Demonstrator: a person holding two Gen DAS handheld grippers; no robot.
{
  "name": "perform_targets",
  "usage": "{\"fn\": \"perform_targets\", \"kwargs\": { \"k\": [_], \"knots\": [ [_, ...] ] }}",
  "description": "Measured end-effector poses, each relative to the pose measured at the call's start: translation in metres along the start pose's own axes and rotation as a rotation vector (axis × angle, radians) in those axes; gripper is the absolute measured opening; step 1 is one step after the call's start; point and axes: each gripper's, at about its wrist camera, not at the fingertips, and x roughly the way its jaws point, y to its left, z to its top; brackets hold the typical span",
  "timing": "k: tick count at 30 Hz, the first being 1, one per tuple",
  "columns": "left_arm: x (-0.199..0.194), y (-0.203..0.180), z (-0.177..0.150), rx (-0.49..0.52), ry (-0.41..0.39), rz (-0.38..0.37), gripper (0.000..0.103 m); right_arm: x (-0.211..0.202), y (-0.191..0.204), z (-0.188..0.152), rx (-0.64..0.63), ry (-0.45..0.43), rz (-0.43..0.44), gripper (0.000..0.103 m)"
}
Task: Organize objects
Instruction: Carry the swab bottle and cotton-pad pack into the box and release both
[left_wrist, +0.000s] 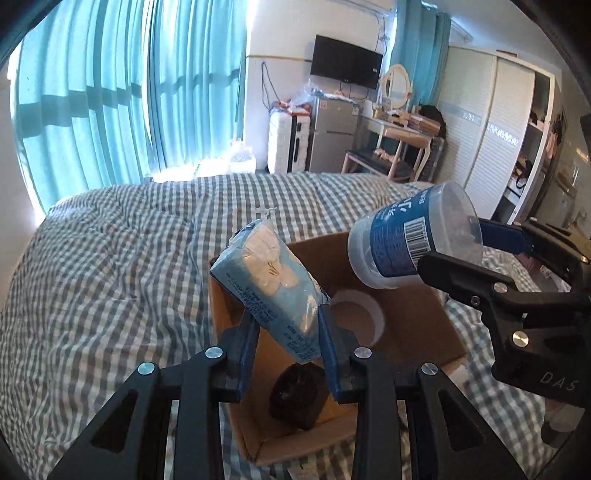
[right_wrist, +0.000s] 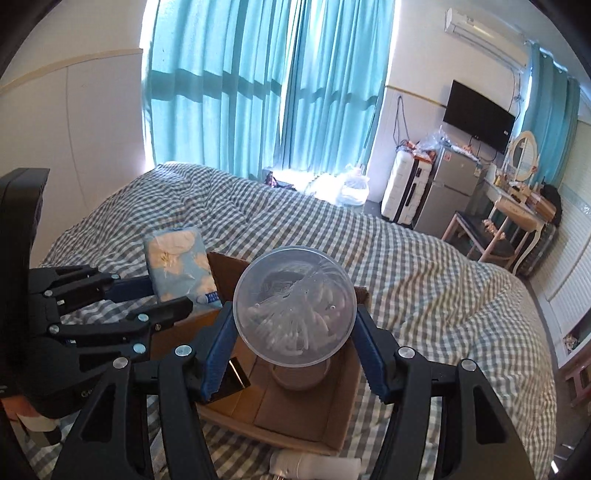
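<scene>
Left tool (left_wrist: 286, 325) grips tissue pack (left_wrist: 271, 280), right tool (right_wrist: 291, 347) grips swab jar (right_wrist: 295, 306); both above box (left_wrist: 417, 321), two items already inside.

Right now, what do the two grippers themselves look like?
Both match: the left gripper and right gripper have black angular linkage arms with triangular cutouts, round silver pivot bolts and blue ribbed finger pads. The right one's body carries white "DAS" lettering.
</scene>
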Motion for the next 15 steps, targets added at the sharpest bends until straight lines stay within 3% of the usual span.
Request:
{"fn": "perform_targets", "kwargs": {
  "k": [11,15],
  "knots": [
    [0.056,0.002,-0.012,0.012,0.085,-0.025,0.032,0.074,-0.016,-0.025,0.015,0.075,0.059,0.061],
    [0.062,0.002,-0.018,0.010,0.115,-0.006,0.038,0.070,-0.023,-0.029,0.047,0.056,0.070,0.064]
  ]
}}
